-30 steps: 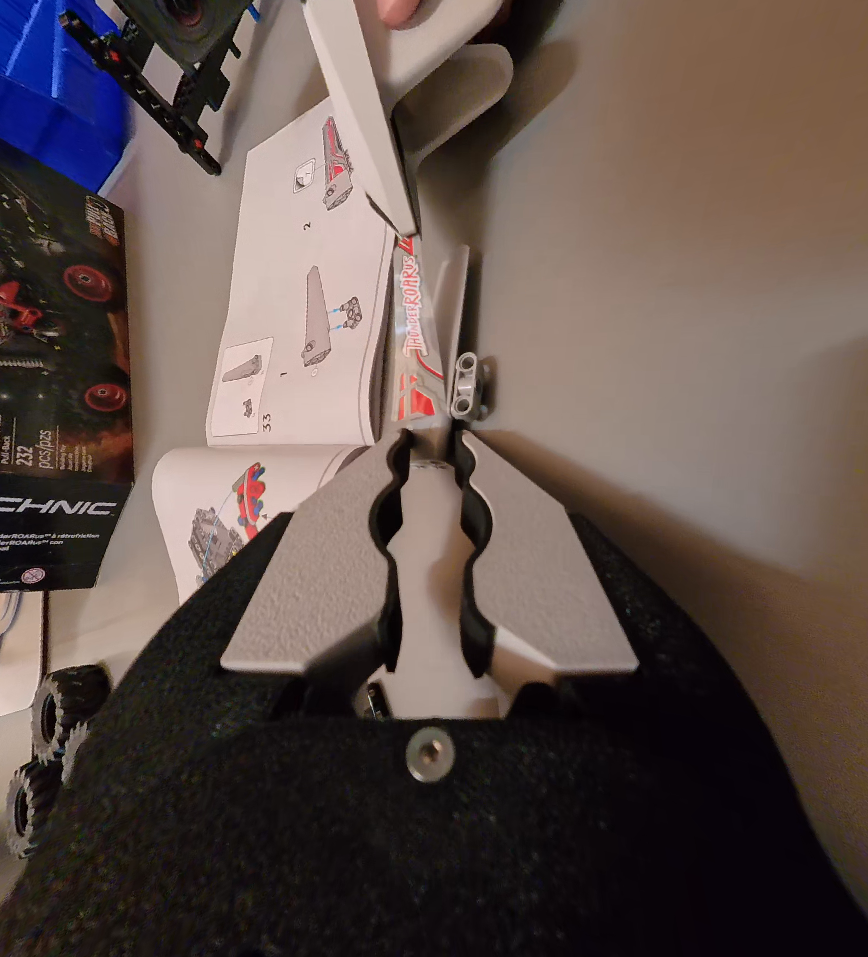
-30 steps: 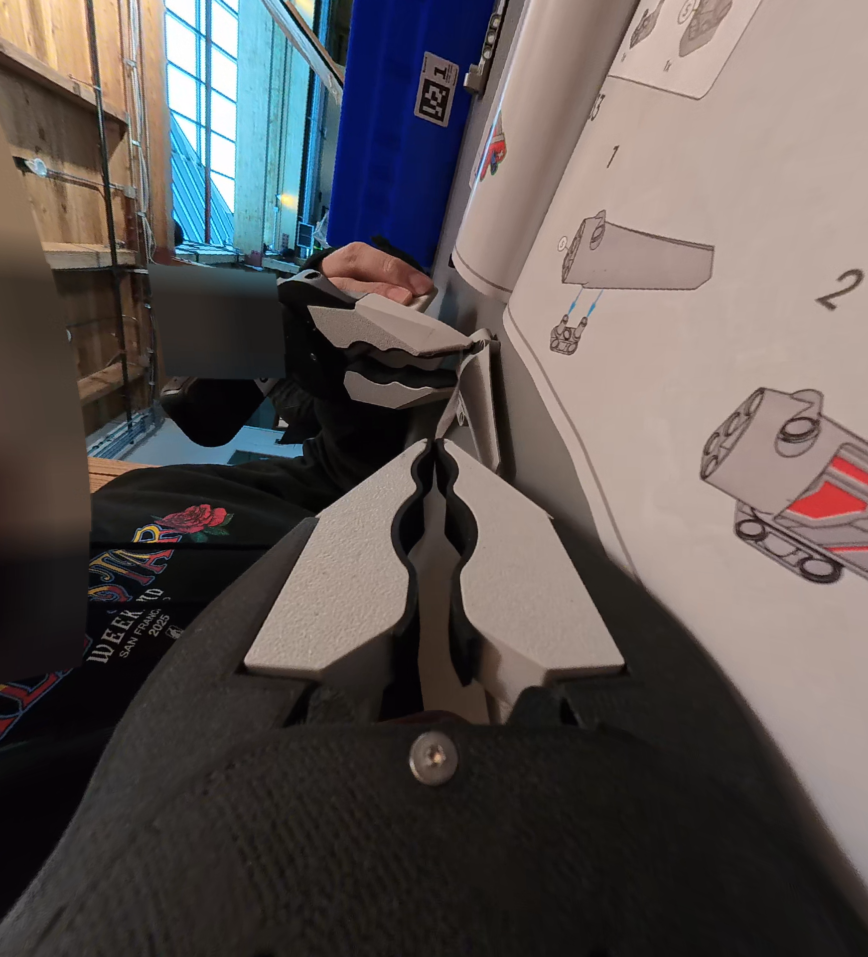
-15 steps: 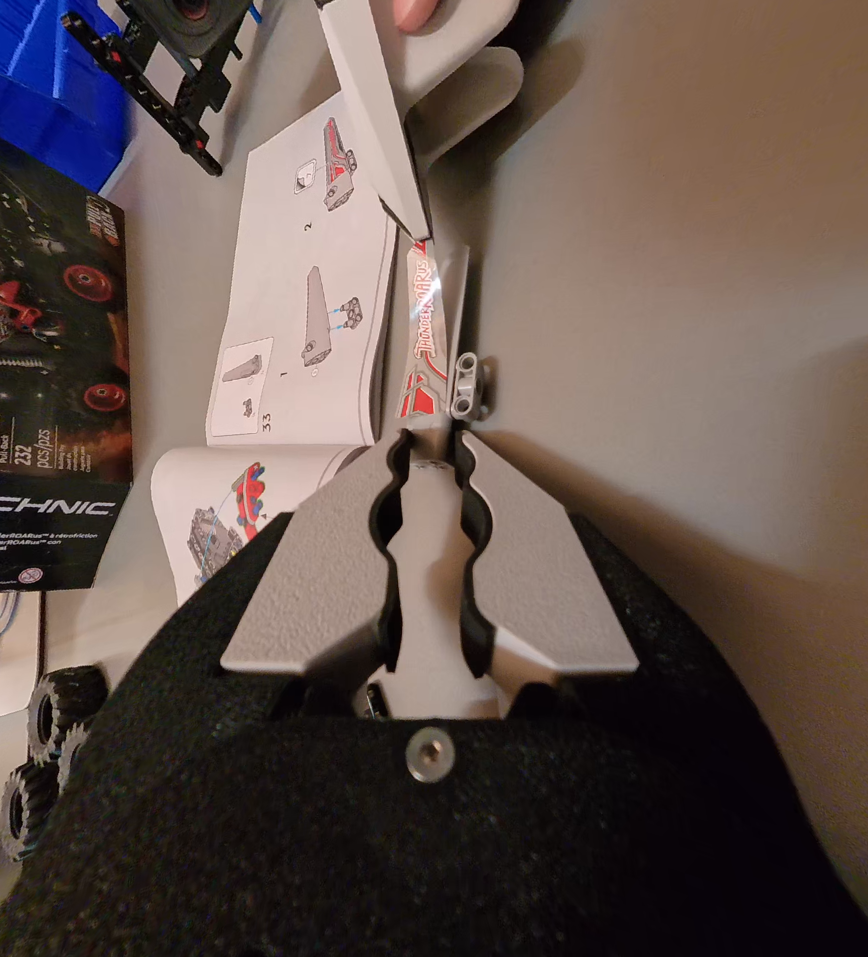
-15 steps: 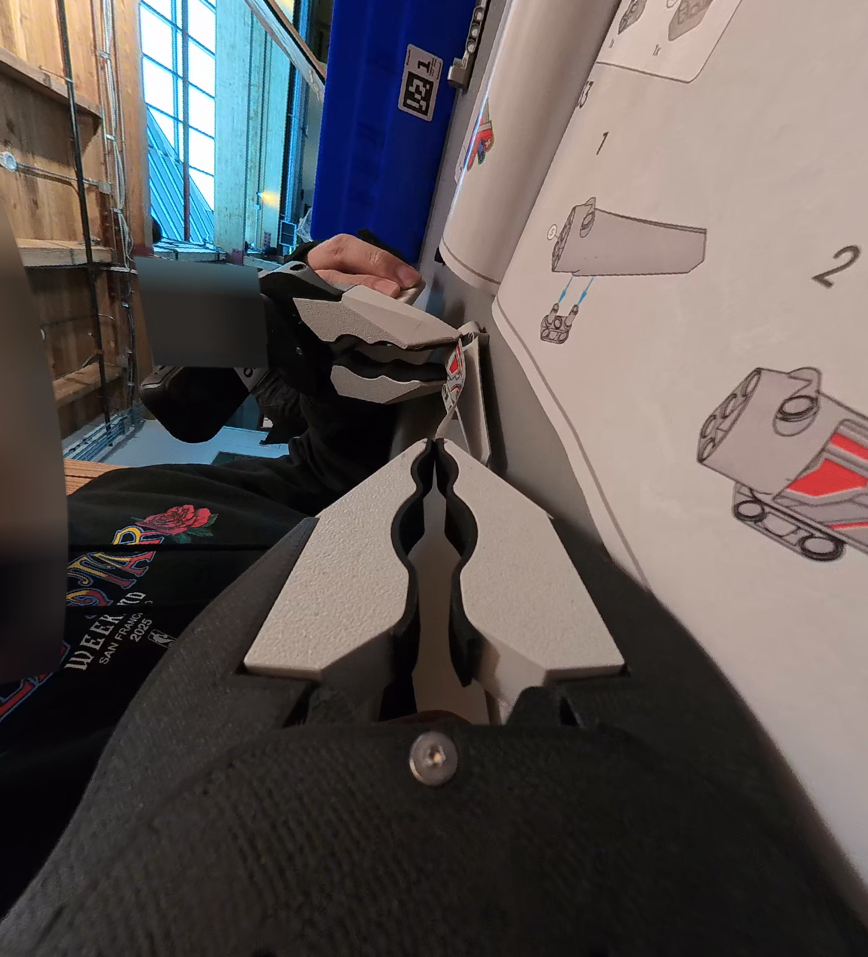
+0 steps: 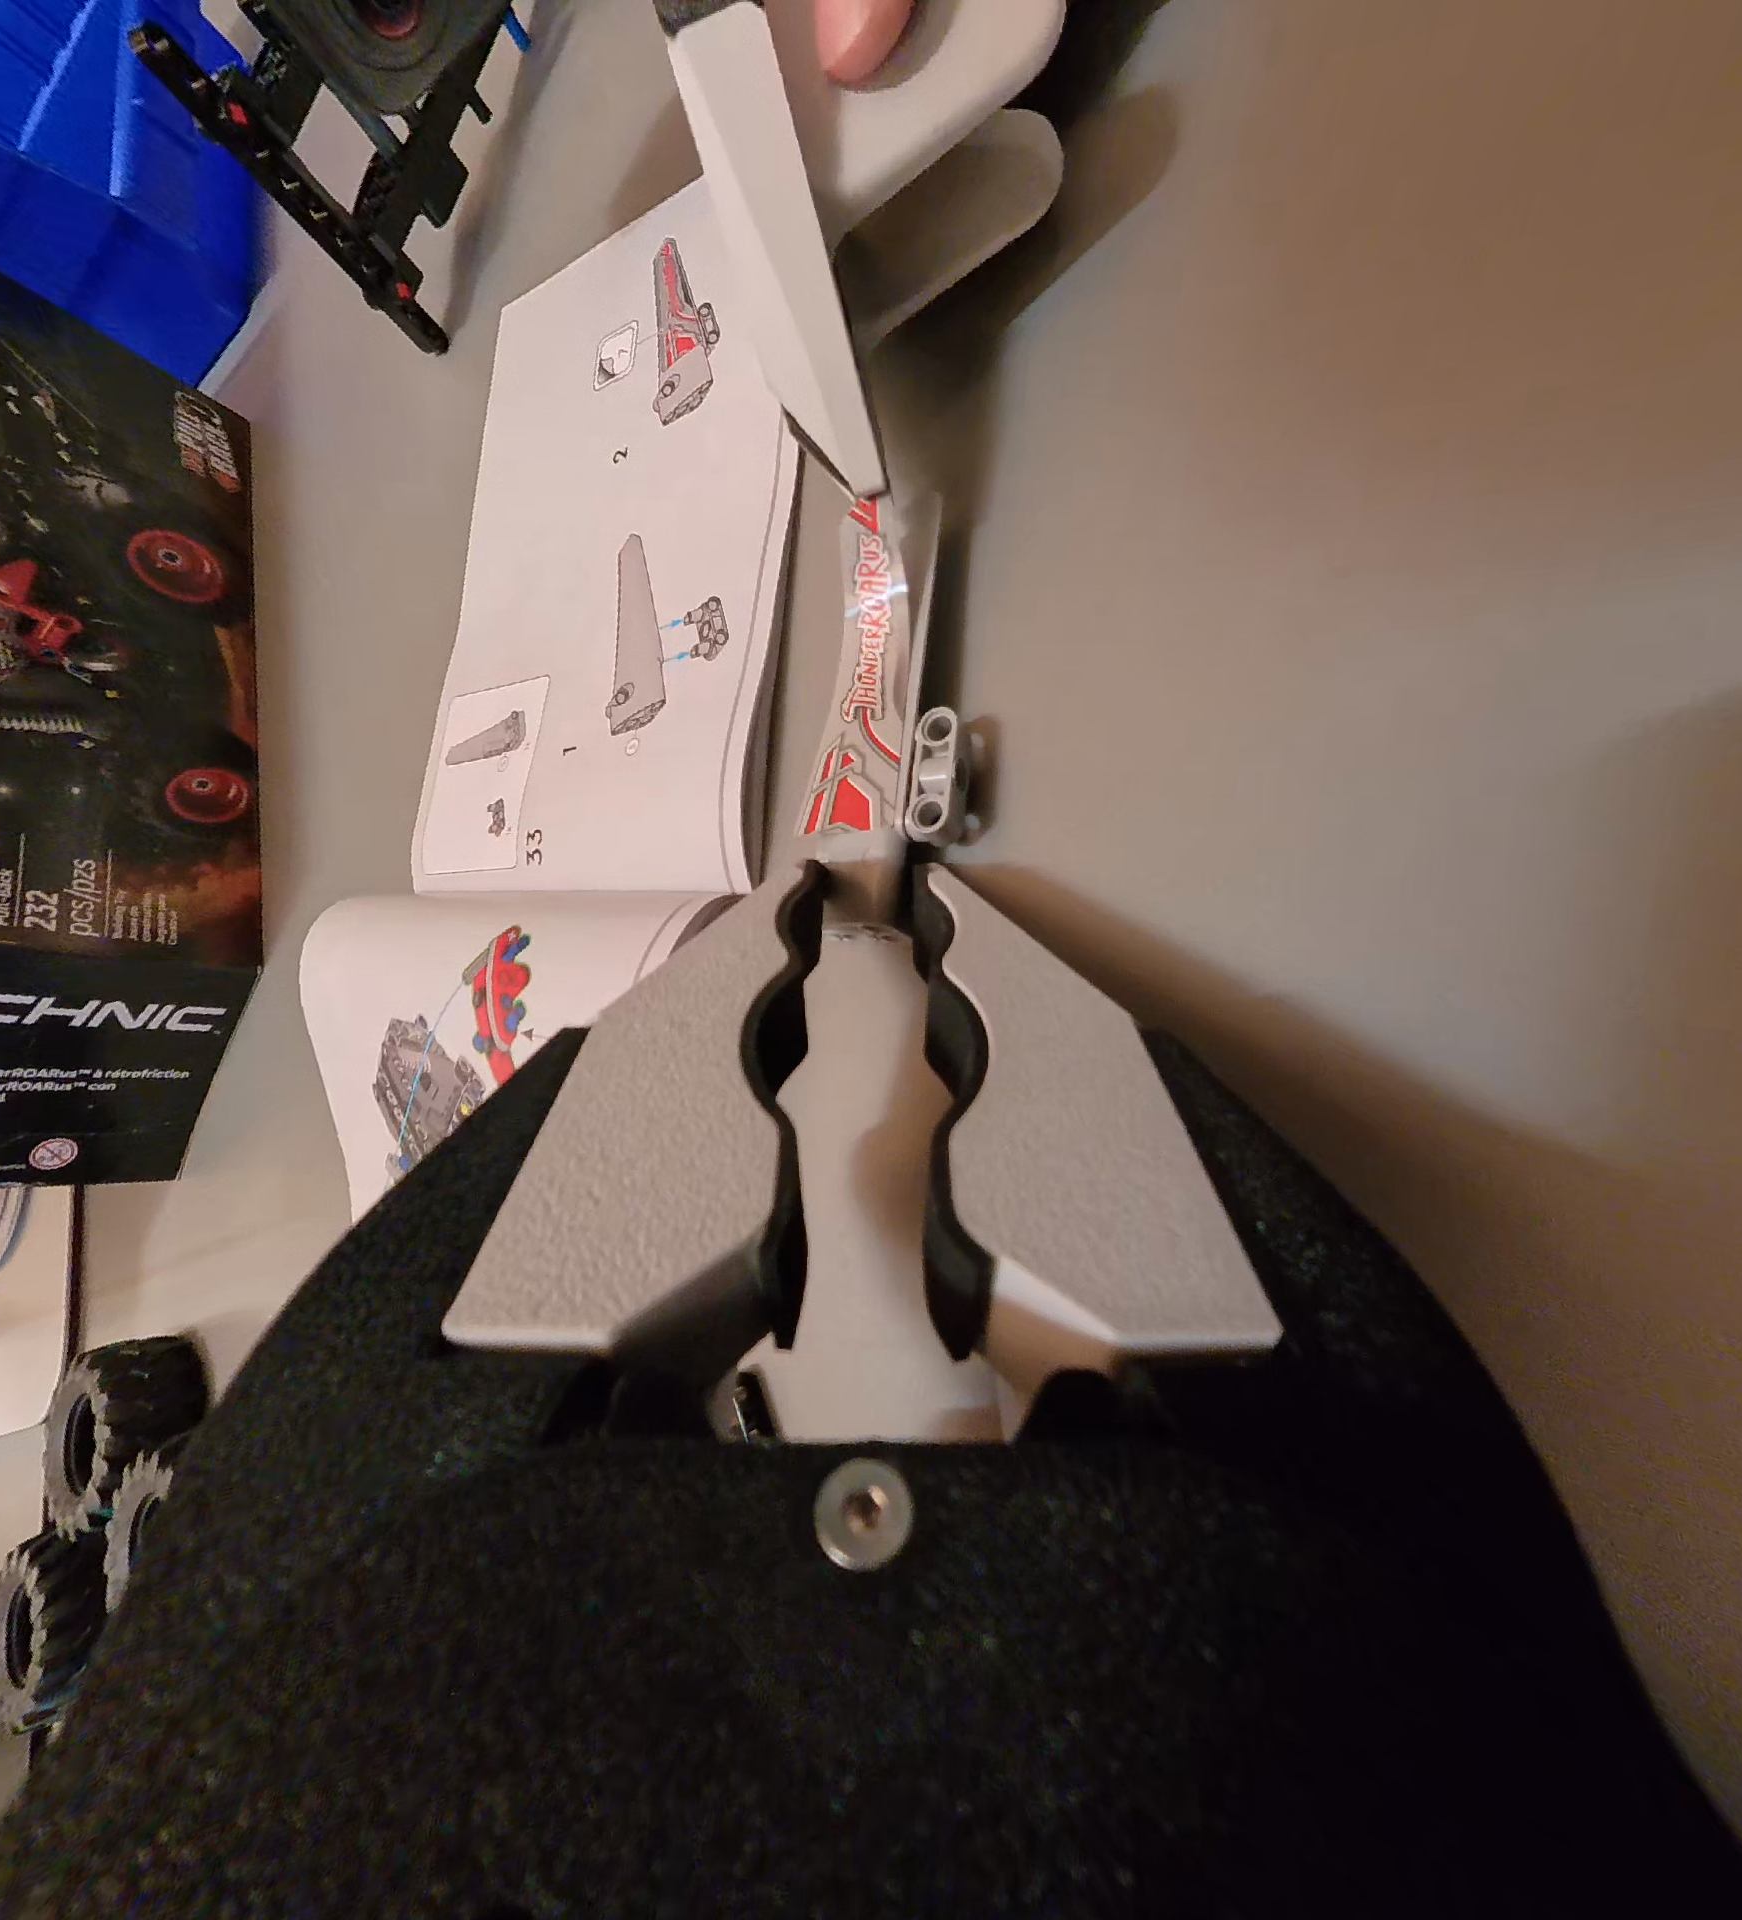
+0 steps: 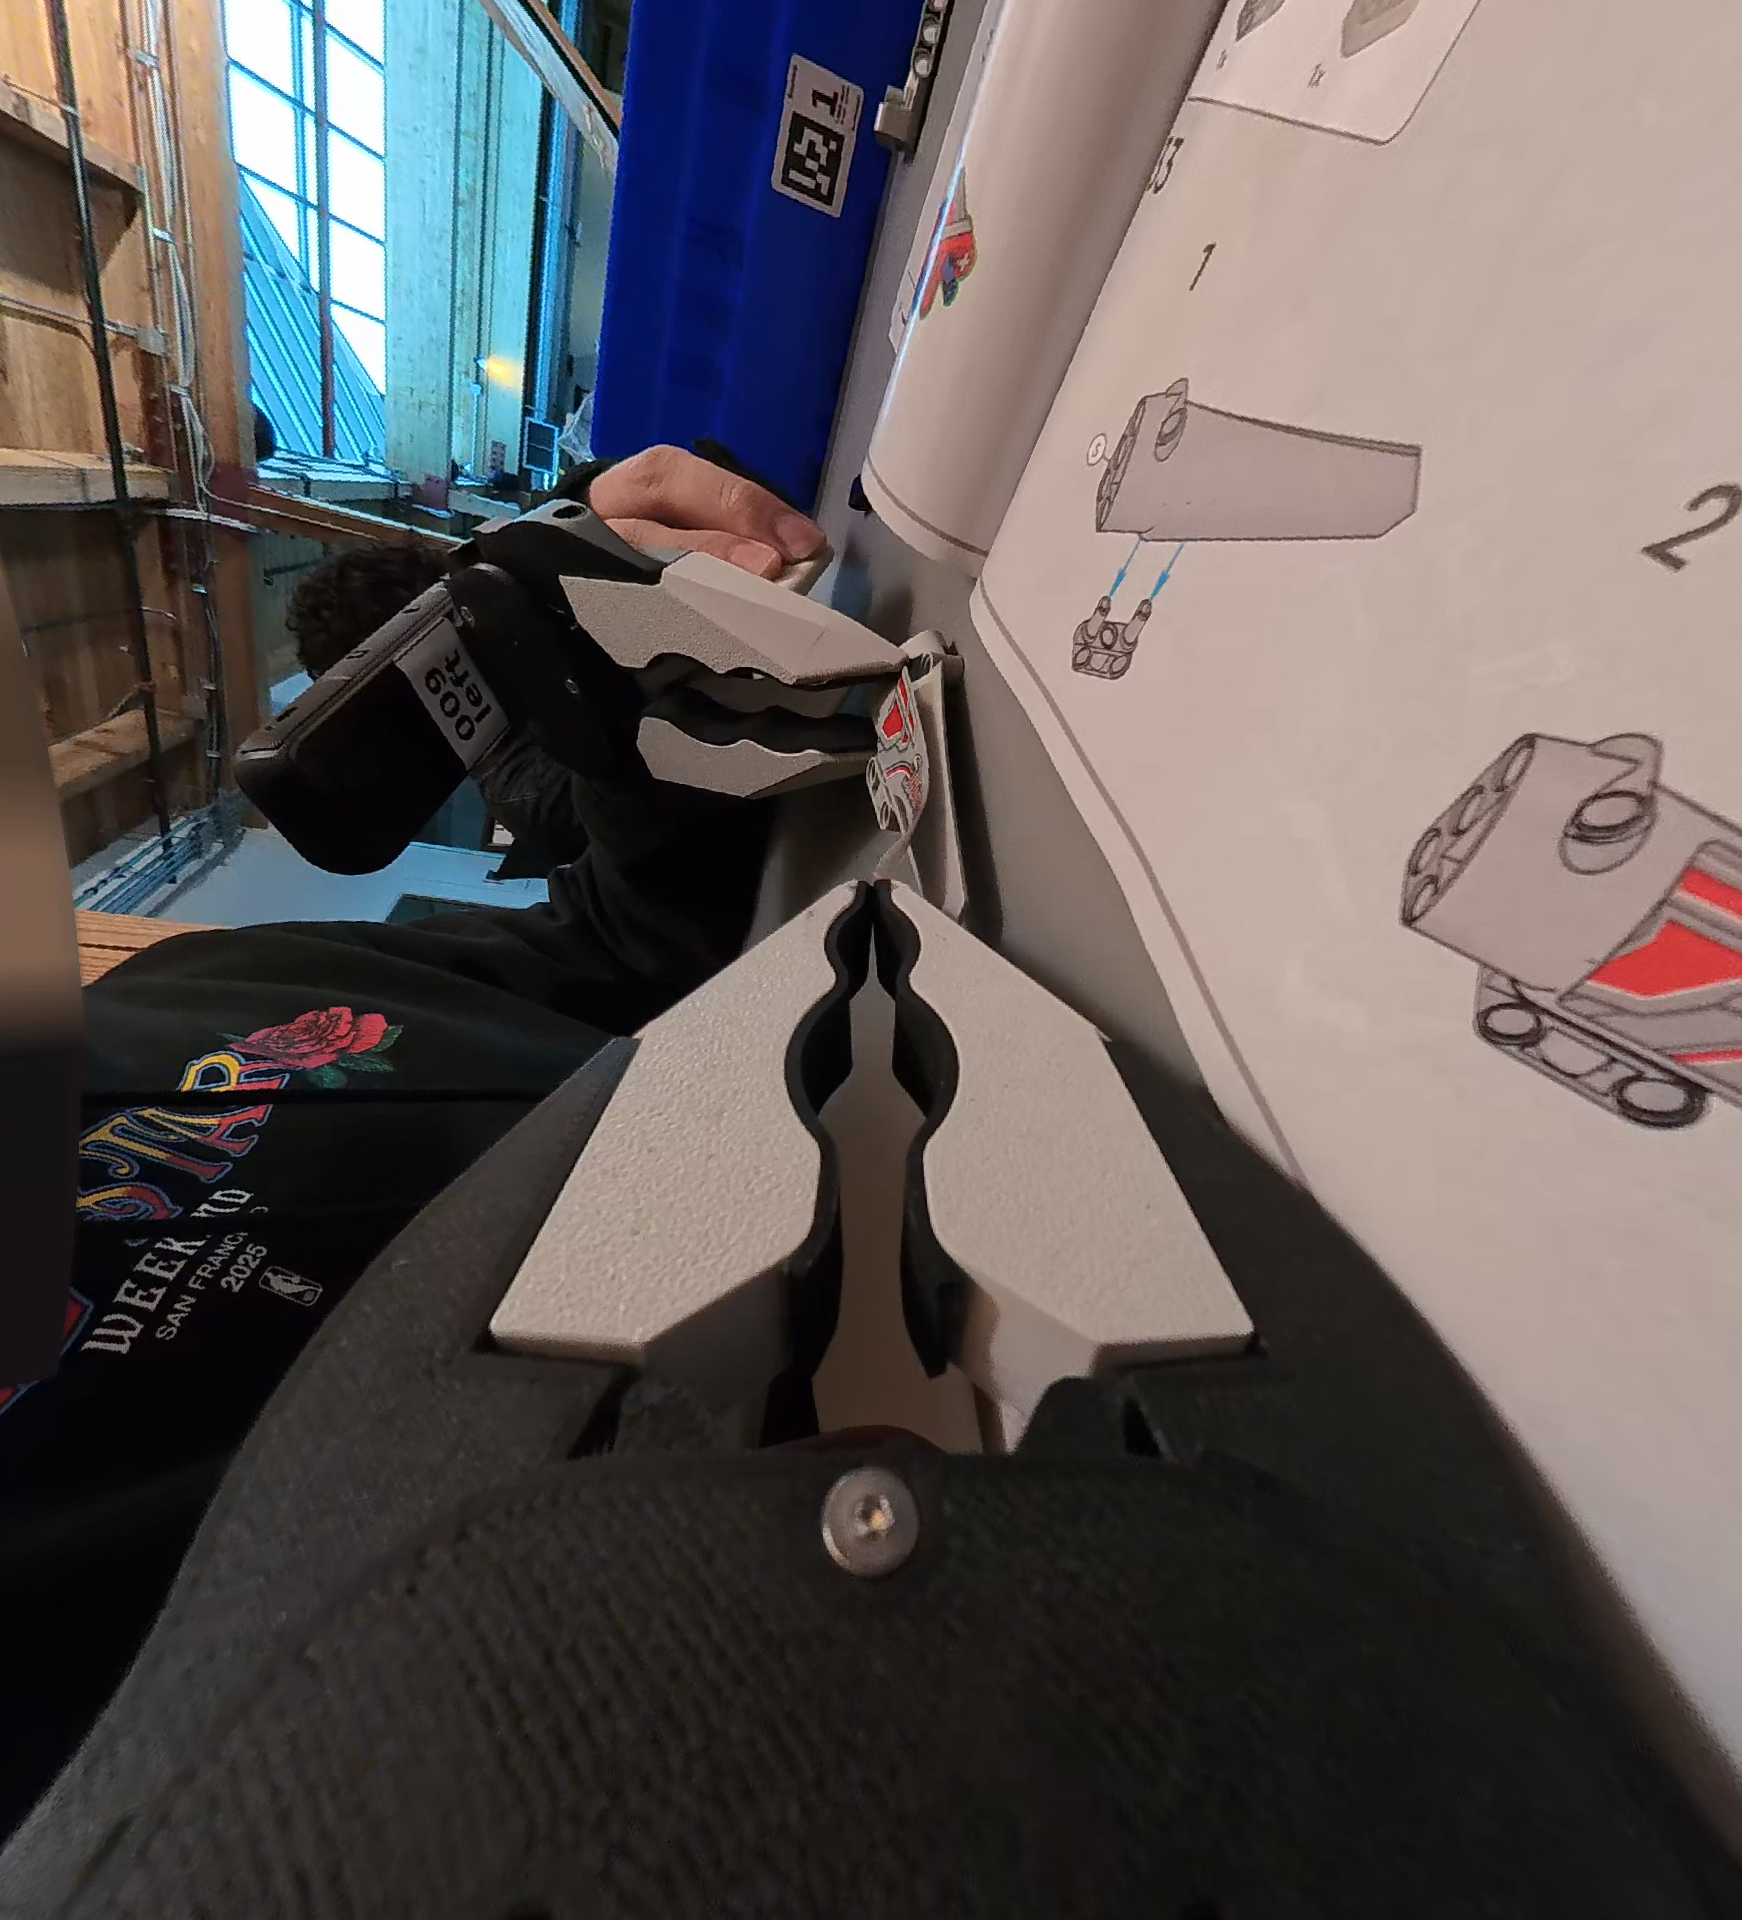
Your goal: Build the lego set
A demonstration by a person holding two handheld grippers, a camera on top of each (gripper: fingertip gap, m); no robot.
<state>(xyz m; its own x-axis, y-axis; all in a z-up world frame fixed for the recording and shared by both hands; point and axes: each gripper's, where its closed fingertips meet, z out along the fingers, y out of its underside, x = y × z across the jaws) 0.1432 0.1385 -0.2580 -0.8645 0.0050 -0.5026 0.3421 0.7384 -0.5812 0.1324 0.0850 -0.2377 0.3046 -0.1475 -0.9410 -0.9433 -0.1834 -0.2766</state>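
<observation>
Sticker [image 5: 872,665] spans lengthwise between my tongs: right tongs [image 6: 875,891] pinch its far end shut; left tongs [image 5: 867,883], slightly parted, clamp the grey panel [image 5: 924,623] near the instruction booklet [image 5: 576,582].

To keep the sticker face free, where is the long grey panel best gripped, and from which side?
Probably the panel by its wide end, coming endwise along its length, as the left gripper does: it tapers away, so sticker and connector stay clear.
</observation>
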